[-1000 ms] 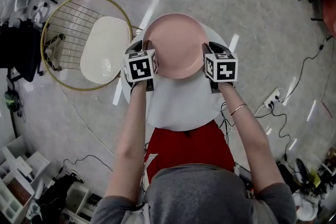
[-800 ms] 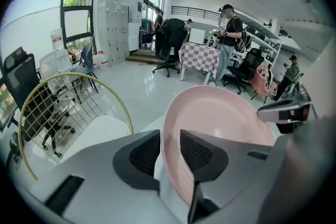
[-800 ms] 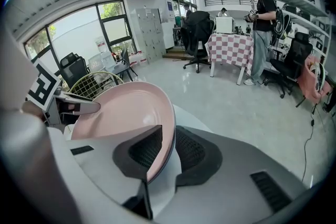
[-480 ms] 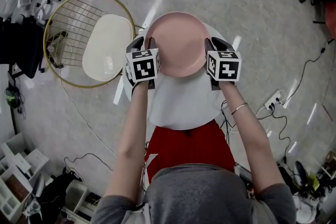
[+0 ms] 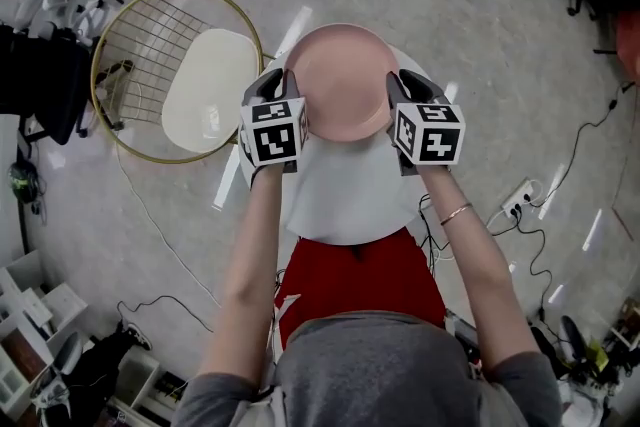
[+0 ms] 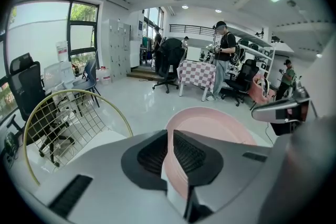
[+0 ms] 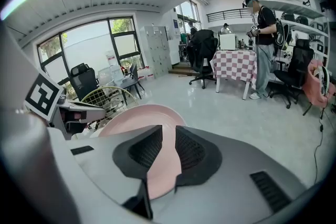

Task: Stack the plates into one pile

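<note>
Because the left hand-held gripper, its jaws just closing, and the right hand-held gripper clamp opposite rims, the plate hangs level over the desk.

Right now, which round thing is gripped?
The pink plate: left gripper, jaws just closed further, and right gripper clamp its opposite rims; white table, cream seat aren't held.

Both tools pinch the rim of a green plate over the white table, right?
No: the plate is pink, not green, as the head view shows. The left tool, its jaws just closed further, and right tool do pinch its rim over the white table.
</note>
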Demonstrator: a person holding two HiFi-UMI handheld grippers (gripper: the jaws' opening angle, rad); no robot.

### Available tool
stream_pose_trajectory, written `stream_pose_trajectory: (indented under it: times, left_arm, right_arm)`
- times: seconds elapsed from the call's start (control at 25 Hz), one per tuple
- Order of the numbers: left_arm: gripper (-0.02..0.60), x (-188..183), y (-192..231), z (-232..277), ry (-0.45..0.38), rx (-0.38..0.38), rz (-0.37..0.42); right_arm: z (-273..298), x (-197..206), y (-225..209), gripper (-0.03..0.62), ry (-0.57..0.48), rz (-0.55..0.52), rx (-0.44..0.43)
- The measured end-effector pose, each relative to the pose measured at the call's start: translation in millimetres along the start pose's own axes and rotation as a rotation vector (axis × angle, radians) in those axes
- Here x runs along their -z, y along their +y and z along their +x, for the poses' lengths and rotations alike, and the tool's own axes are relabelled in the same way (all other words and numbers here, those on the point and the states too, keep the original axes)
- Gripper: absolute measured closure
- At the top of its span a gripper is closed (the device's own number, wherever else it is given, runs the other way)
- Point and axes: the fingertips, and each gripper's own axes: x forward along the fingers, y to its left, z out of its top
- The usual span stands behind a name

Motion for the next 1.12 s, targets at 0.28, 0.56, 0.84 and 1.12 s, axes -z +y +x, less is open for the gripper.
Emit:
stream_pose_trajectory:
  times: [0.28,0.56,0.84,1.12]
  left_arm:
    - [0.561,-6.0,-7.4,-37.0,-0.09,0.019,0.002]
    - [0.564,-5.2,-7.0,-70.8,-0.146,0.022,0.01]
    - [0.565,2.5,-14.7,-99.5,-0.191,0.041,0.034]
    - [0.565,3.4,-27.7,-129.3,-0.257,0.053,0.073]
  right_arm:
    - [-27.7,-6.2,17.8,0.505,-0.071,-0.002,-0.04]
    - [-61.2,-8.8,35.3,0.531,-0.162,0.014,-0.074]
    - [-94.3,-9.8,48.3,0.551,-0.241,0.039,-0.096]
    - [-122.8,-5.4,57.5,0.556,-0.285,0.004,-0.117]
